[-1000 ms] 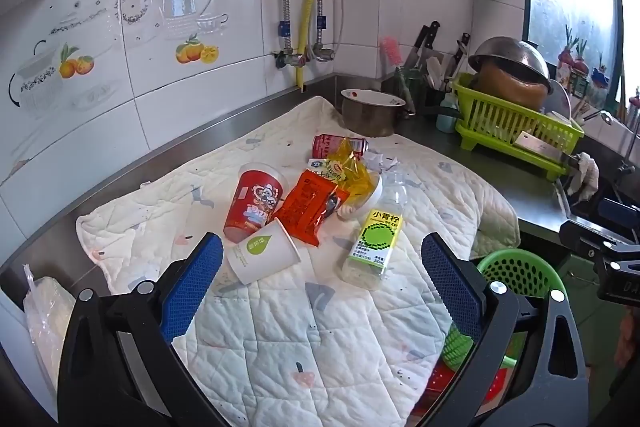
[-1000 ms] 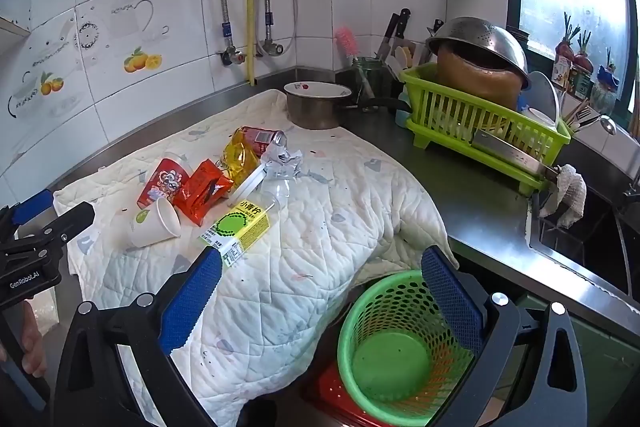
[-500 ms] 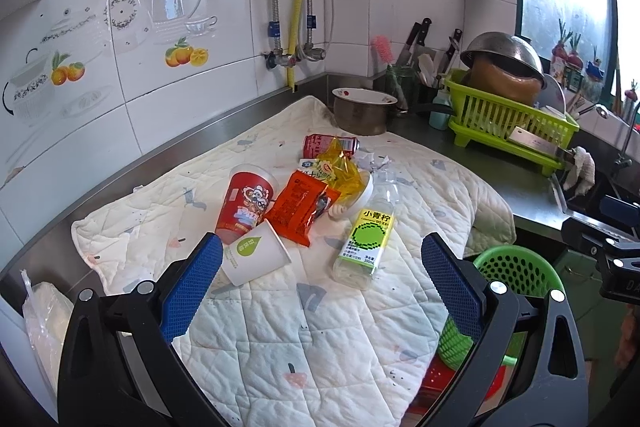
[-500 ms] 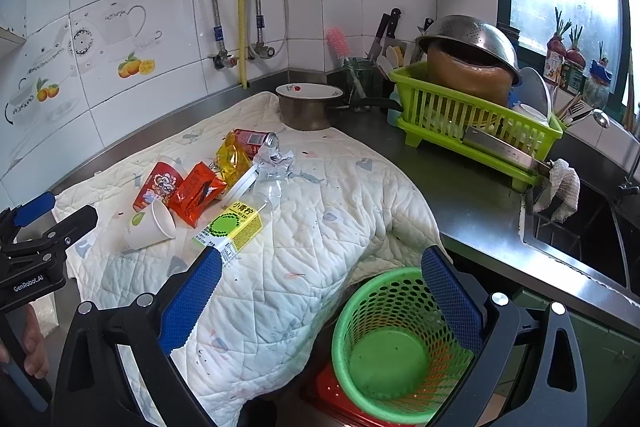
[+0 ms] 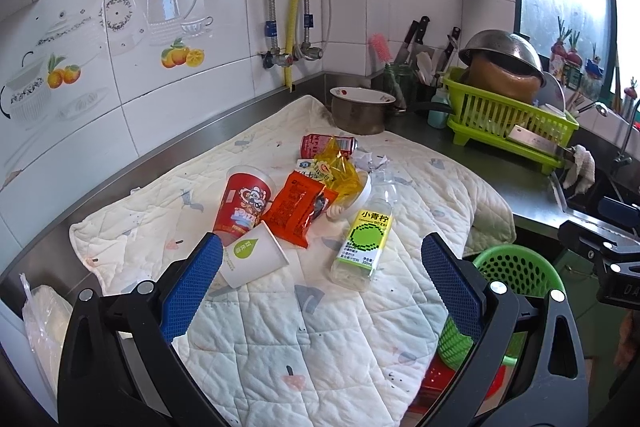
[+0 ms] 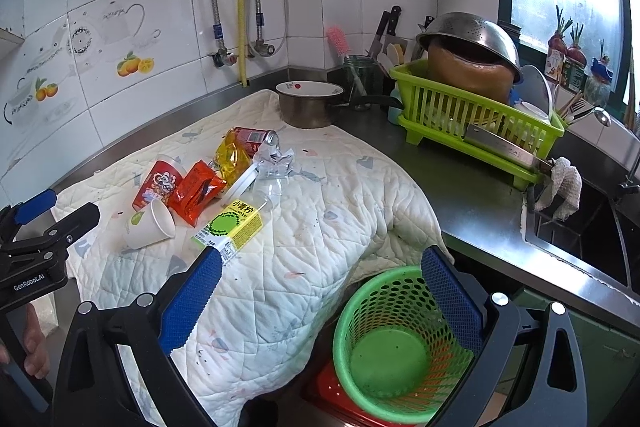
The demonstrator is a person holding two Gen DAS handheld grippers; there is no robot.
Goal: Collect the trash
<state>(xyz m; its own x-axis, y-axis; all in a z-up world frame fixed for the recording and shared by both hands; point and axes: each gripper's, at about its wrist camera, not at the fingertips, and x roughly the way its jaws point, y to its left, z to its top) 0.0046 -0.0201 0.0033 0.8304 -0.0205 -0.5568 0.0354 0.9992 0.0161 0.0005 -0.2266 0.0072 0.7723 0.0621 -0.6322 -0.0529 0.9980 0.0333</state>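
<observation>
Both grippers, left (image 5: 320,279) and right (image 6: 320,287), gape empty. I judge collection unstarted; next I grab the white paper cup (image 5: 252,259), then cross to the green perforated plastic basket (image 6: 400,343).

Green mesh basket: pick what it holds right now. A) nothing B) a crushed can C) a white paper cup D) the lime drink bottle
A: the right wrist view looks straight down into the green mesh basket, and its floor is bare.
</observation>
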